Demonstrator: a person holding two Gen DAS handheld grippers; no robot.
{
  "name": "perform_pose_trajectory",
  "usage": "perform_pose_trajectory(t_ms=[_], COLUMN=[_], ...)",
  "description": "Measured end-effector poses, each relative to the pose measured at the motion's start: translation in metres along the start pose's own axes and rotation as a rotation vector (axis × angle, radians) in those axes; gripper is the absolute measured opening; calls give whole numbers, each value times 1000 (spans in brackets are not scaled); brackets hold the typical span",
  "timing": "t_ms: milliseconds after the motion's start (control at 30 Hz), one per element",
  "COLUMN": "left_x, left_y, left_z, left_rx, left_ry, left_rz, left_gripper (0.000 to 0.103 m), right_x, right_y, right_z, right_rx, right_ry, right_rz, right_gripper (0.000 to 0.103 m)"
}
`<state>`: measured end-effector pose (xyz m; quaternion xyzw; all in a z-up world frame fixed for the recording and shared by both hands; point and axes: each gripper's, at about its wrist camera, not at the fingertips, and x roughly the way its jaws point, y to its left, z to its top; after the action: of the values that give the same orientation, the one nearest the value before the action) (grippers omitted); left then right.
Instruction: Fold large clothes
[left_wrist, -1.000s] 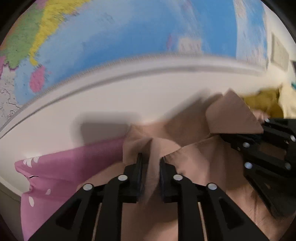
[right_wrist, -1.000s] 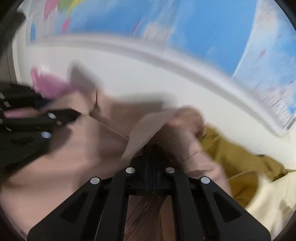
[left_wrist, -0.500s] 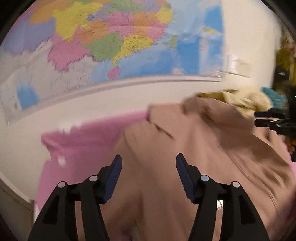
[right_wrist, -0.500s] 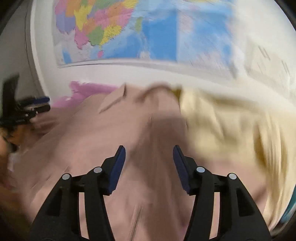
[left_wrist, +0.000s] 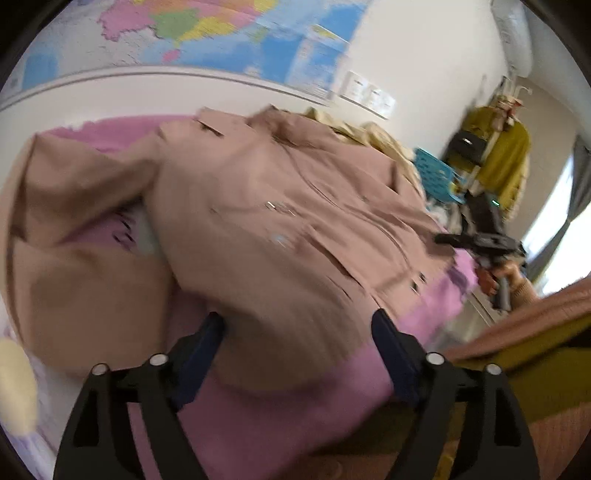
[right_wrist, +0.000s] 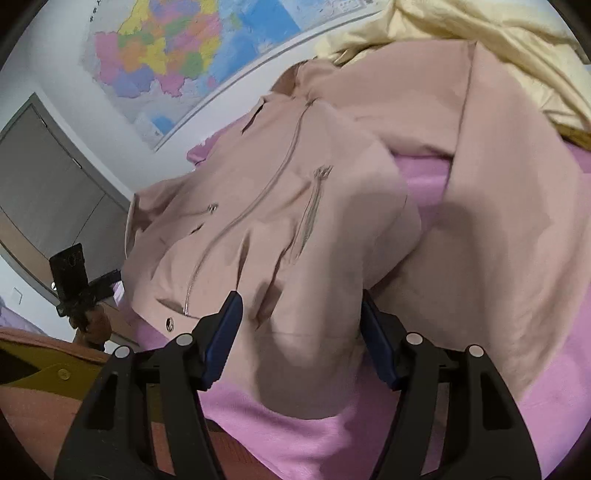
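Observation:
A dusty-pink zip jacket (left_wrist: 266, 221) lies spread face up on the pink bed sheet (left_wrist: 295, 424), with one sleeve thrown out to the left. My left gripper (left_wrist: 299, 354) hovers at the jacket's near hem. Its jaws are opening, and the blurred hem shows between them without the pads pressing on it. In the right wrist view the jacket (right_wrist: 295, 184) shows its zips and snaps. My right gripper (right_wrist: 299, 332) is over the near hem, its jaws also opening around loose fabric without gripping it. Each view catches the other gripper far off: the right one (left_wrist: 480, 240) and the left one (right_wrist: 81, 288).
A cream garment (right_wrist: 461, 33) is heaped behind the jacket near the wall. A world map (left_wrist: 221, 37) hangs above the bed. A blue chair (left_wrist: 436, 177) and mustard clothes on a rack (left_wrist: 498, 155) stand to the right. A grey wardrobe door (right_wrist: 44, 184) is on the left.
Both grippers let go of the jacket's upper part, opened wide and drew back to the near edge. The jacket went from lifted and bunched to lying spread on the sheet.

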<state>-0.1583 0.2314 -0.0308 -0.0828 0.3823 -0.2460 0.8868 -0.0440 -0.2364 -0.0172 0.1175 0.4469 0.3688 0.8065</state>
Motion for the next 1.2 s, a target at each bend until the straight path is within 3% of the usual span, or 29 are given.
perform_pose_trajectory(t_ms=[33,67,167,200,233,267,300,333,367,433,500,567,600,700,767,800,867,900,967,1033,1067,1200], left_x=[-1,0,12,18,28,34,43,45,45,22,-15,-52,-63,-60,-39,-29,-4,7,14,18,19,25], left_y=[-6,-12,-23,-26,-30,-31,-32,-27,-22,-13,-10,-18,-25,-35,-37,-38,-38,-38,-35,-34,-34,-48], left_z=[-6,-11,-19,-19,-17,-15,-10,-3,3,20,33,40,39,28,12,5,-9,-14,-18,-18,-19,-29], left_rx=[20,35,54,59,66,71,76,56,24,-31,-72,-40,-7,58,89,107,139,146,149,164,185,290], left_ry=[-1,-6,-1,1,2,8,15,24,26,-48,-145,-237,-261,-223,-138,-105,-25,9,17,7,3,26], left_rz=[-4,-15,-50,-34,13,46,114,121,112,135,105,116,141,205,226,248,289,298,310,308,307,300], left_gripper=[82,86,87,85,72,49,34,0,0,0,0,0,0,6,29,33,40,41,55,58,64,70], right_x=[-1,1,-1,-3,-8,-15,-23,-35,-47,-69,-88,-103,-102,-83,-66,-62,-60,-65,-74,-74,-66,-5], right_y=[1,1,7,11,13,17,18,23,30,45,58,64,62,41,22,18,17,19,31,62,80,110], right_z=[1,1,11,15,20,23,23,28,32,39,43,45,43,36,26,21,16,16,20,29,34,57], right_rx=[3,19,29,28,35,41,43,49,42,23,7,19,12,63,99,90,68,68,9,-129,-201,-289], right_ry=[-3,-12,-25,-44,-63,-90,-114,-150,-185,-241,-292,-328,-320,-239,-170,-147,-114,-133,-173,-181,-174,-53], right_rz=[25,70,113,127,143,166,177,199,216,225,233,254,206,67,-54,-129,-237,-313,-319,-291,-258,-144], right_gripper=[61,49,22,18,13,10,10,9,8,8,8,8,8,10,19,23,65,68,67,67,67,57])
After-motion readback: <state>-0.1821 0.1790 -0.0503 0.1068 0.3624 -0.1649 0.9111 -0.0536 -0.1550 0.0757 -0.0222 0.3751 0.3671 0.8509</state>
